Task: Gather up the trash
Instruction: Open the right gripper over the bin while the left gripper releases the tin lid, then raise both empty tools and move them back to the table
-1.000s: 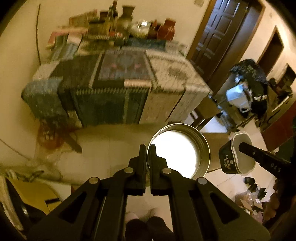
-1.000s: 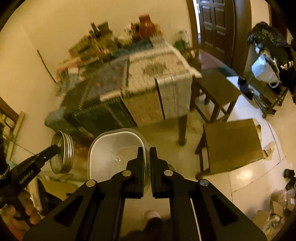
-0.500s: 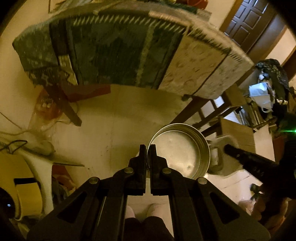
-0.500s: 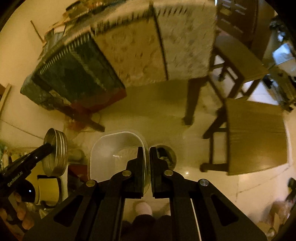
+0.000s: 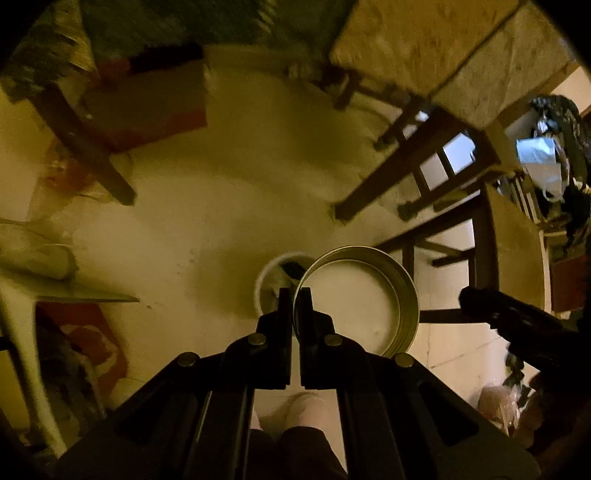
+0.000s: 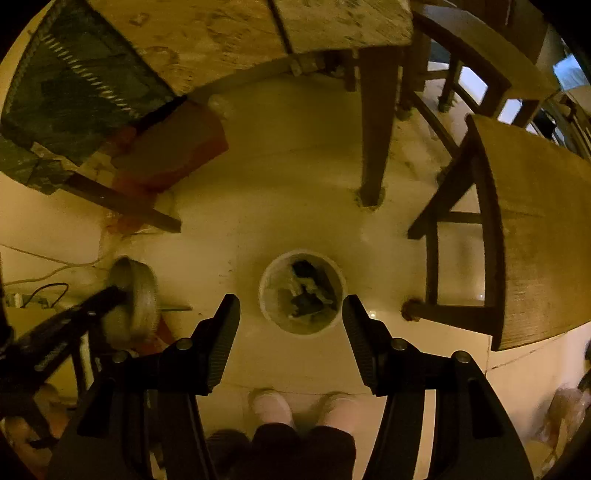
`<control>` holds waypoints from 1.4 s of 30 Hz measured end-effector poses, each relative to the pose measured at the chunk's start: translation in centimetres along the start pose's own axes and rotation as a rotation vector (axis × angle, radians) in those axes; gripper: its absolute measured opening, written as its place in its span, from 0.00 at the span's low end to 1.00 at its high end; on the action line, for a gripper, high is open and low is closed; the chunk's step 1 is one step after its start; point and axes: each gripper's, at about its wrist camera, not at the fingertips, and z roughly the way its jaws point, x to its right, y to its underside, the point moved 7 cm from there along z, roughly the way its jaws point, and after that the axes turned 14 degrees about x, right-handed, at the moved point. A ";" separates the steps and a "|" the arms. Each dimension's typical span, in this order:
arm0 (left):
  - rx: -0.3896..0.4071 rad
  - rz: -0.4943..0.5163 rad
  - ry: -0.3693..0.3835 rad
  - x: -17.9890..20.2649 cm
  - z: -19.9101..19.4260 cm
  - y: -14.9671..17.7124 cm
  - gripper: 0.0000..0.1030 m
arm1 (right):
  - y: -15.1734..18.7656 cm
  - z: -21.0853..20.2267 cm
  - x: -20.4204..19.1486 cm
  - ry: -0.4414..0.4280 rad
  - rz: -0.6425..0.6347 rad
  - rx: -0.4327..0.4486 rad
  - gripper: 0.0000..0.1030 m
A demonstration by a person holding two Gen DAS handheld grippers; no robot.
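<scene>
The left tool (image 5: 294, 295) is clenched on the rim of a round, shallow metal lid (image 5: 360, 299), which is held with its pale inner face turned toward the camera. The right tool (image 6: 291, 308) is pointed steeply down with its jaws opening, and nothing is seen between the ribbed pads (image 6: 221, 343). Directly below the gap a round white waste bin (image 6: 334, 275) stands on the pale tiled floor (image 6: 229, 236), and dark and light scraps of trash (image 6: 308, 291) are seen lying inside it. In the left wrist view the same bin is partly hidden behind the lid. Two feet in light shoes (image 6: 271, 406) are planted on the floor just before the bin. Further out, a dark wooden table leg (image 6: 373, 140) rises beyond the bin, under a patterned cloth (image 6: 207, 33) that hangs from the table. A wooden stool with a pale seat (image 6: 535, 229) stands to the right of the bin, and a reddish box (image 6: 173, 147) lies on the floor under the table's left part.
</scene>
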 end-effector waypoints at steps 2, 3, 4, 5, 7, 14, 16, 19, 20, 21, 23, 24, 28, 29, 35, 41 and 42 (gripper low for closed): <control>-0.024 0.013 0.016 0.9 1.5 0.5 0.01 | 0.0 0.2 0.4 0.001 0.006 0.004 0.52; -0.040 0.019 0.024 1.4 2.5 0.9 0.04 | 0.0 0.2 0.6 0.002 0.006 0.005 0.52; -0.057 0.025 0.021 1.7 3.2 1.1 0.14 | 0.0 0.2 0.5 -0.020 0.011 0.006 0.52; -0.089 0.029 0.017 1.9 4.0 1.5 0.21 | -0.1 0.1 0.5 -0.020 0.010 0.008 0.52; -0.133 0.029 0.007 2.2 4.8 2.0 0.34 | -0.3 -0.1 0.4 -0.021 0.007 0.009 0.52; -0.144 0.068 0.007 2.5 2.3 1.3 0.34 | -1.6 -2.1 -0.3 -0.022 -0.007 0.032 0.52; -0.125 0.079 0.012 2.6 0.1 0.2 0.34 | -2.1 -3.0 -0.8 -0.022 -0.015 0.041 0.52; -0.092 0.099 0.016 2.9 -2.8 -1.5 0.34 | -3.1 -5.1 -1.8 -0.022 -0.028 0.060 0.52; -0.075 0.109 0.014 3.0 -4.1 -2.3 0.34 | -3.4 -5.9 -2.2 -0.023 -0.032 0.067 0.52; -0.058 0.117 0.015 3.1 -5.5 -3.0 0.34 | -3.9 -7.1 -2.8 -0.024 -0.037 0.078 0.52; -0.030 0.127 0.018 3.3 -7.9 -4.4 0.34 | -4.6 -8.8 -3.7 -0.025 -0.045 0.093 0.52; -0.014 0.130 0.022 3.4 -9.4 -5.2 0.34 | -5.0 -9.8 -4.3 -0.026 -0.049 0.103 0.52; 0.061 0.139 0.035 3.9 -15.6 -8.3 0.34 | -6.8 -14.6 -6.5 -0.018 -0.065 0.155 0.52; 0.080 0.141 0.039 3.9 -17.0 -9.0 0.34 | -7.2 -15.8 -7.0 -0.016 -0.070 0.170 0.52; 0.214 0.161 0.070 4.5 -26.8 -13.0 0.34 | -9.7 -23.8 -10.7 -0.019 -0.105 0.282 0.52; 0.377 0.205 0.105 5.8 -36.7 -16.2 0.38 | -11.2 -31.1 -14.2 -0.016 -0.146 0.396 0.53; 0.401 0.211 0.108 6.1 -38.0 -16.6 0.40 | -11.4 -32.2 -14.7 -0.014 -0.153 0.416 0.53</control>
